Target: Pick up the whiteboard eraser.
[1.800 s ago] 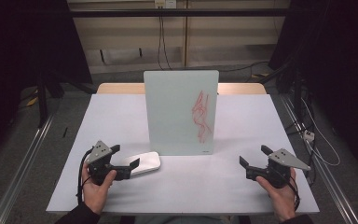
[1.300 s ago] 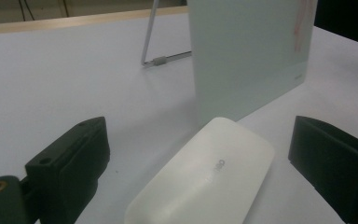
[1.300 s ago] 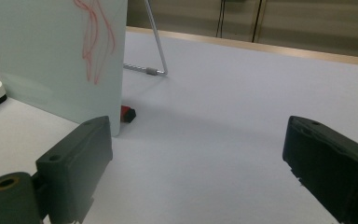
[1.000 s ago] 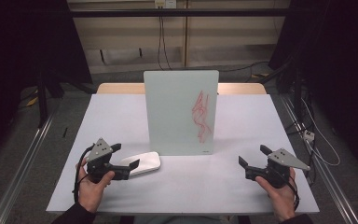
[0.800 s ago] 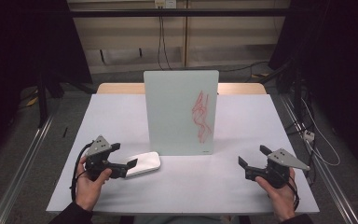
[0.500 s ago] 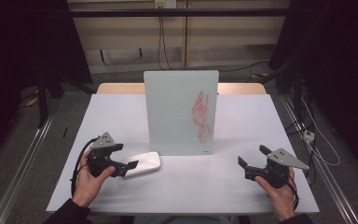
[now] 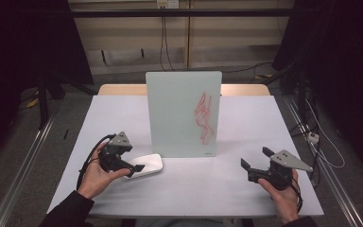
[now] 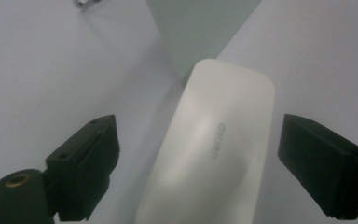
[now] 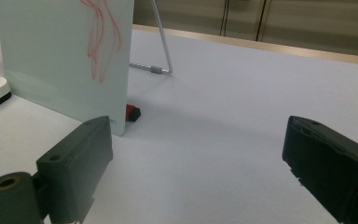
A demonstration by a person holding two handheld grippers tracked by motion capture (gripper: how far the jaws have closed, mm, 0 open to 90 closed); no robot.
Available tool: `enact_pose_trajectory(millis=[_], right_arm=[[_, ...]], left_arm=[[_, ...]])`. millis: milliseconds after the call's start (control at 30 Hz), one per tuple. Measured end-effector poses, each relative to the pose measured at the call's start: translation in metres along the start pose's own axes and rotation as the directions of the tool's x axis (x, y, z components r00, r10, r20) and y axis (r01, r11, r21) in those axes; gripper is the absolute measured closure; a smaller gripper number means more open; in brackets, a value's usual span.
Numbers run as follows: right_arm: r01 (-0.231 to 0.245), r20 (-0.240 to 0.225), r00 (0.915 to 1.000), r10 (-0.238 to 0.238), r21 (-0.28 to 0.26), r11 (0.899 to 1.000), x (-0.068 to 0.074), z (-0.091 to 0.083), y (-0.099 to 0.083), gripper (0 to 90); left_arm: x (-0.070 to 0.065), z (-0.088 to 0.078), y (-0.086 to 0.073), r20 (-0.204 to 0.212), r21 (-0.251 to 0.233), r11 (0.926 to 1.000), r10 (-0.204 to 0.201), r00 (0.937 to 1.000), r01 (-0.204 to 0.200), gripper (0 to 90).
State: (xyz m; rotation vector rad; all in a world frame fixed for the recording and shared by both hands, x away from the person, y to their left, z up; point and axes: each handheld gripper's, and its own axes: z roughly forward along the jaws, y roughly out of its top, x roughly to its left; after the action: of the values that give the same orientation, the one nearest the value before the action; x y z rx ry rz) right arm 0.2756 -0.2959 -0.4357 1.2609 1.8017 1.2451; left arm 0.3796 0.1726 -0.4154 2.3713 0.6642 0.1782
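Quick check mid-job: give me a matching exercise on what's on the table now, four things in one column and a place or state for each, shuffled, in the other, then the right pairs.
Things:
1. white eraser
2. glass board
3. left gripper
4. right gripper

Places or states:
A. stands upright mid-table, red scribble on its right part
B. jaws open over bare table, nothing between them
C. lies flat in front of the board's left corner
D. jaws either side of the eraser, a gap showing on both sides, having just been closing

Pairs: 1-C, 2-A, 3-D, 4-B
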Motion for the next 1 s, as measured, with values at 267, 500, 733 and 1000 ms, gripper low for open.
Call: enact_pose_trajectory(millis=[267, 500, 733, 1000], right_arm=[[0.003, -0.008, 1.0000, -0.003, 0.002, 1.000, 0.000, 0.000, 0.000, 8.1], [0.001, -0.009, 1.0000, -0.001, 0.002, 1.000, 0.000, 0.000, 0.000, 8.1], [0.001, -0.008, 1.0000, -0.001, 0.001, 1.000, 0.000, 0.000, 0.000, 8.1], [0.000, -0.008, 1.0000, 0.000, 0.001, 1.000, 0.000, 0.000, 0.000, 8.1]], left_arm=[[-0.007, 0.013, 0.000, 0.006, 0.063, 0.9957, 0.067, 0.9977, -0.068, 12.5], [-0.007, 0.019, -0.001, 0.023, 0.077, 0.9941, 0.074, 0.9970, -0.076, 15.6], [-0.010, 0.022, -0.002, 0.031, 0.113, 0.9843, 0.133, 0.9906, -0.136, 24.2], [-0.007, 0.021, -0.008, 0.036, 0.122, 0.9813, 0.146, 0.9887, -0.149, 24.6]])
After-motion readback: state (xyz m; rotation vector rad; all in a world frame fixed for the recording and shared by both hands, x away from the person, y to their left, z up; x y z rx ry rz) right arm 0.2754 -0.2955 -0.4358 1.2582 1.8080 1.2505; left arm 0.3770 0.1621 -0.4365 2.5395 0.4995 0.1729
